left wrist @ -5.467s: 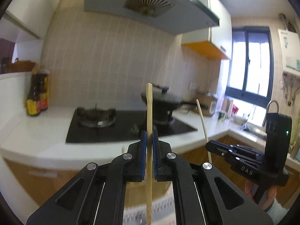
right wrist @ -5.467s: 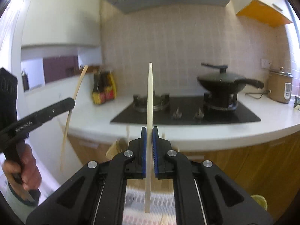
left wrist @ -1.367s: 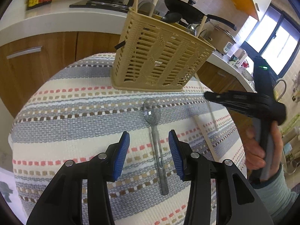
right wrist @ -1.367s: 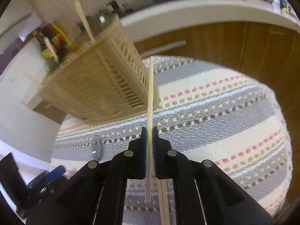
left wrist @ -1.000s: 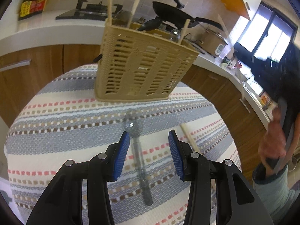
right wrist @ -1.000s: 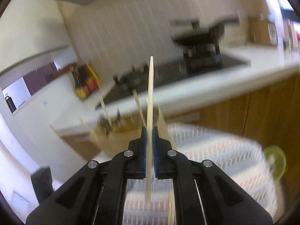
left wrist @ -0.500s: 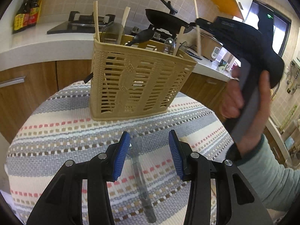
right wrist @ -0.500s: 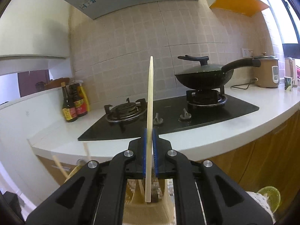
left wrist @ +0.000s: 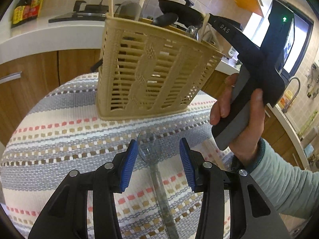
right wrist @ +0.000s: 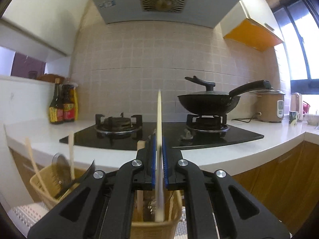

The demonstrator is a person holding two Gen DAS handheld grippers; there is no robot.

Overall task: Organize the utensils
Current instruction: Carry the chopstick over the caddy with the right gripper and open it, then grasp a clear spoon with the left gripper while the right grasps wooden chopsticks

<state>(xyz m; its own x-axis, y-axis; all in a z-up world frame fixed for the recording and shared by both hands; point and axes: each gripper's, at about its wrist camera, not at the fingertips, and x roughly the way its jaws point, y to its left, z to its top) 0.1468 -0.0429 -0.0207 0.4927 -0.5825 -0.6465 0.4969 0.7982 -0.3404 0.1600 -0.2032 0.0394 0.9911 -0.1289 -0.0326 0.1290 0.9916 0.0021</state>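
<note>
A tan slotted utensil basket (left wrist: 151, 73) stands on a striped woven mat (left wrist: 59, 139) and holds chopsticks, spoons and a black ladle. A clear plastic spoon (left wrist: 157, 171) lies on the mat in front of it, between the fingers of my open left gripper (left wrist: 158, 164), which hovers just above it. My right gripper (right wrist: 158, 163) is shut on a pale wooden chopstick (right wrist: 159, 123), held upright. Its lower end hangs inside the basket's right compartment (right wrist: 155, 227). The right gripper also shows in the left wrist view (left wrist: 235, 39), over the basket's right end.
Another chopstick (left wrist: 214, 149) lies on the mat right of the spoon, partly behind the hand. Behind the mat are wooden cabinets, a white counter with a gas hob (right wrist: 159, 133), a lidded black wok (right wrist: 209, 101), sauce bottles (right wrist: 61, 107) and a rice cooker (right wrist: 271, 107).
My right gripper has come down over the basket, so the chopstick's lower end now sits inside it. My left gripper has moved closer to the clear spoon and stays open.
</note>
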